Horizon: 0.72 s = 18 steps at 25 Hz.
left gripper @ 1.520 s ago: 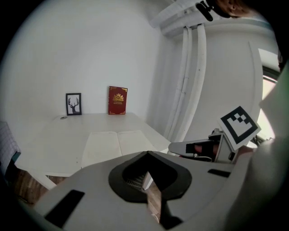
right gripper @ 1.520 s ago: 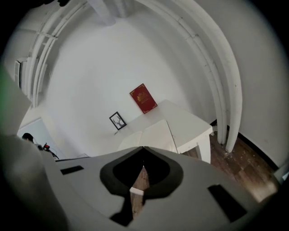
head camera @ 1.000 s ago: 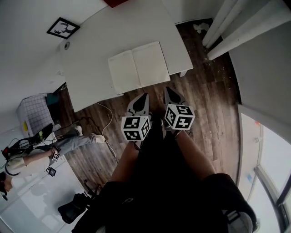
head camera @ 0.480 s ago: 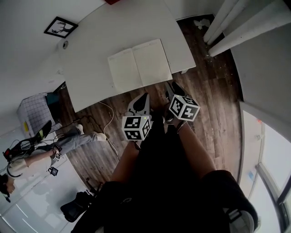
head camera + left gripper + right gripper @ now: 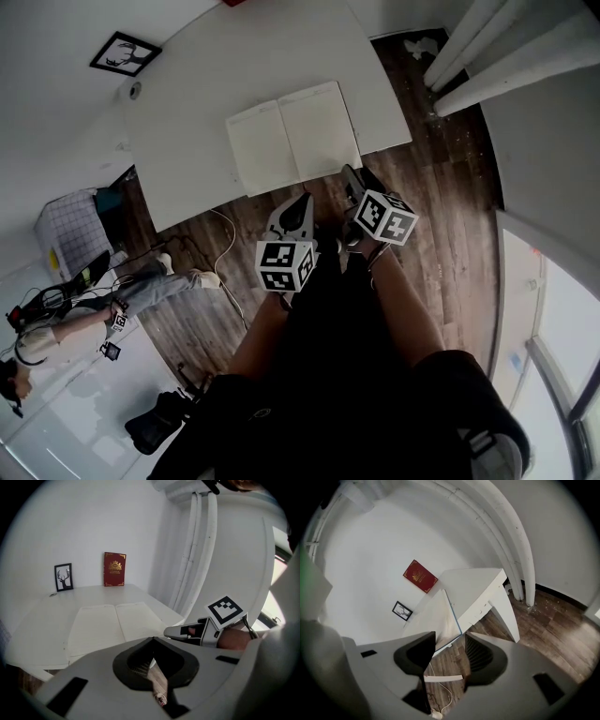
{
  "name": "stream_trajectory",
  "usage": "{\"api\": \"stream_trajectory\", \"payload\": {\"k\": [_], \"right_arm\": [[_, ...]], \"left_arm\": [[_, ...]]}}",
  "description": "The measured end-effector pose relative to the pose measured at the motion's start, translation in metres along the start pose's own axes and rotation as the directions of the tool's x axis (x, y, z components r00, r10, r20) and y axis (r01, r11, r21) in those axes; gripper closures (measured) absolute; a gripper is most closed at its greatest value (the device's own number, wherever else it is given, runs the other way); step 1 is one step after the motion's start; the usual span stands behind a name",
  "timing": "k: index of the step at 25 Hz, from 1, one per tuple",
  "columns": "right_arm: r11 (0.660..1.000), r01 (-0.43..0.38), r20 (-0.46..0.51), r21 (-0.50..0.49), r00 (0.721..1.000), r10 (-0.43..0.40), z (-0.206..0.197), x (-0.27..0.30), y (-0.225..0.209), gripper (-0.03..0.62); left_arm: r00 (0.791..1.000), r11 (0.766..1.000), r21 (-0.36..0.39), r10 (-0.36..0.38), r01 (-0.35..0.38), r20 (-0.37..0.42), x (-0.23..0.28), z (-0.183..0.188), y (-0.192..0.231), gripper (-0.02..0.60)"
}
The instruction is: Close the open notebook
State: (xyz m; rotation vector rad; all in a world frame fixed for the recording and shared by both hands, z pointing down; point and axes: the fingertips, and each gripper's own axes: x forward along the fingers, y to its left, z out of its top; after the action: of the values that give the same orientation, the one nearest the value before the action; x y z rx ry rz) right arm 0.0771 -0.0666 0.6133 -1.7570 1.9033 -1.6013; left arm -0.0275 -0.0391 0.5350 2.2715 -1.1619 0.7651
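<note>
The open notebook [image 5: 293, 138] lies flat with blank cream pages on the white table [image 5: 187, 112], near its front edge. My right gripper [image 5: 352, 178] hovers just before the notebook's near right corner. Its jaws are opening, with nothing between them. Through their gap in the right gripper view [image 5: 450, 637] I see the notebook's edge [image 5: 440, 613] and the floor. My left gripper [image 5: 298, 208] hangs shut over the floor, short of the table edge. In the left gripper view its tips [image 5: 152, 639] meet below the notebook [image 5: 112, 627], and the right gripper [image 5: 187, 631] reaches in from the right.
A red book [image 5: 114, 569] and a small framed deer picture [image 5: 63, 577] lean on the wall behind the table. White pipes [image 5: 487, 47] stand to the right. A cable [image 5: 225, 248] trails over the wooden floor, and a person [image 5: 75, 323] is at the far left.
My right gripper has moved forward toward the notebook's near right corner, rolled, and its jaws have parted from shut. The left gripper has stayed put.
</note>
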Motion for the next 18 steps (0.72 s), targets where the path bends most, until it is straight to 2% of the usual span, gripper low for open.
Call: {"api": "stream_trajectory", "payload": {"k": [5, 11, 18], "right_arm": [[1.0, -0.005, 0.016, 0.011, 1.0, 0.005, 0.001, 0.003, -0.002, 0.398], [1.0, -0.017, 0.034, -0.014, 0.999, 0.017, 0.004, -0.003, -0.006, 0.481], [0.997, -0.002, 0.046, -0.074, 0.999, 0.005, 0.011, -0.006, 0.003, 0.523]], "left_arm": [[1.0, 1.0, 0.002, 0.001, -0.001, -0.005, -0.003, -0.005, 0.001, 0.58], [1.0, 1.0, -0.009, 0.007, -0.007, 0.003, -0.007, -0.011, 0.001, 0.58], [1.0, 1.0, -0.02, 0.019, -0.019, 0.015, -0.011, -0.007, 0.006, 0.579]]}}
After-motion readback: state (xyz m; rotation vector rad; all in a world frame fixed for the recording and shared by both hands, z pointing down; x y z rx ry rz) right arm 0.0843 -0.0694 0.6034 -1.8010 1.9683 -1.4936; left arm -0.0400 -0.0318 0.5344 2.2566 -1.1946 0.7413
